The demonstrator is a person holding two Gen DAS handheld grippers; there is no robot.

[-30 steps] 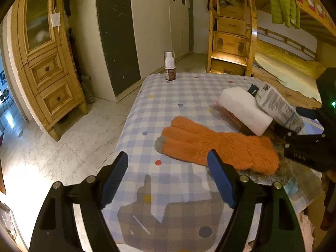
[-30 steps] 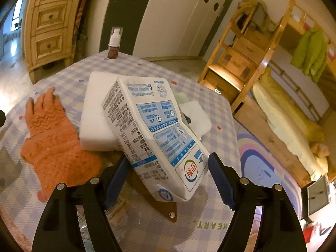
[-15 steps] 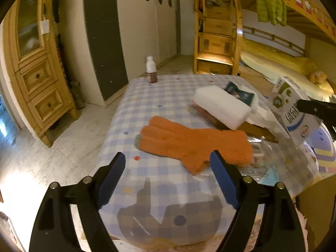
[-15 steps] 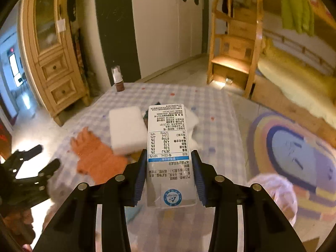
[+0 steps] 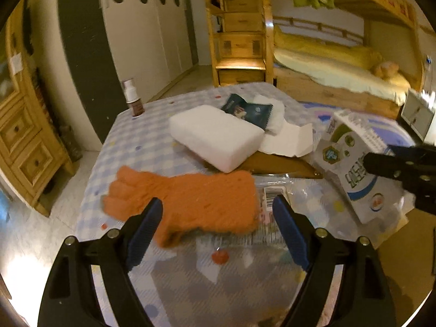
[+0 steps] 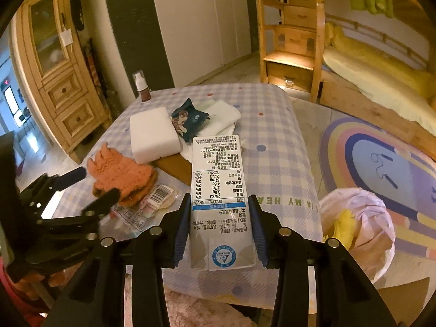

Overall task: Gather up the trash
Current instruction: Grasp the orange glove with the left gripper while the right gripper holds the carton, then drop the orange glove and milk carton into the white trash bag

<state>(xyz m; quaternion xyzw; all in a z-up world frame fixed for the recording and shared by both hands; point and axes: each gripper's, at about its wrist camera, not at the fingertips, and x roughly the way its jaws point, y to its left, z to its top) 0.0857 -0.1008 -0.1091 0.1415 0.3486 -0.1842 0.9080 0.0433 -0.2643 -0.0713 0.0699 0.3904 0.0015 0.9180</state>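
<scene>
The right tongs [image 6: 220,227] are gripping one white milk carton [image 6: 219,190], their blue pads pressing its two sides, having just been closing on it; the carton is hanging above the near right part of the checked surface [image 6: 275,147], clear of the cloth. Below and to the right, one pale trash bag [image 6: 359,226] is standing open on the floor just beside the surface's right edge, something yellow showing inside. The left tongs [image 5: 218,218] are hovering with jaws wide and nothing between the pads, over the near edge where one orange glove [image 5: 190,193] is lying partly on one clear plastic wrapper [image 6: 152,204] with a barcode. Further in, one white foam block [image 5: 215,133], one dark snack packet [image 5: 246,110] and one white paper sheet [image 5: 286,139] are crowding the middle. One small pump bottle [image 5: 133,98] is standing upright at the far left corner. The far right stretch of the cloth is lying bare, with open floor around the surface.
</scene>
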